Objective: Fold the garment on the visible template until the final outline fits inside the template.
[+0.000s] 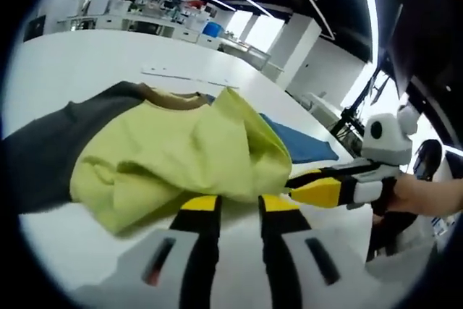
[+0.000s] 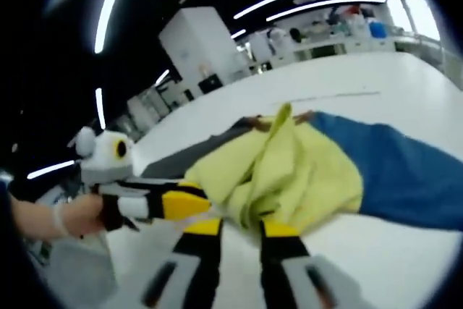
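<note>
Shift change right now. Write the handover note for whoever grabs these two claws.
Left claw: at the near edge of the yellow-green garment; whether it is pinching cloth is unclear.
Right claw: likewise at the garment's bunched edge, grip unclear.
Things: the garment lies crumpled on the white table, partly over the blue template and a dark grey cloth.
Done: a fold seems under way.
Left: flatten the garment and finish folding until its outline fits inside the template.

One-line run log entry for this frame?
stage: mid-fold | left gripper: on yellow-green garment edge | right gripper: same | blue template: partly covered
</note>
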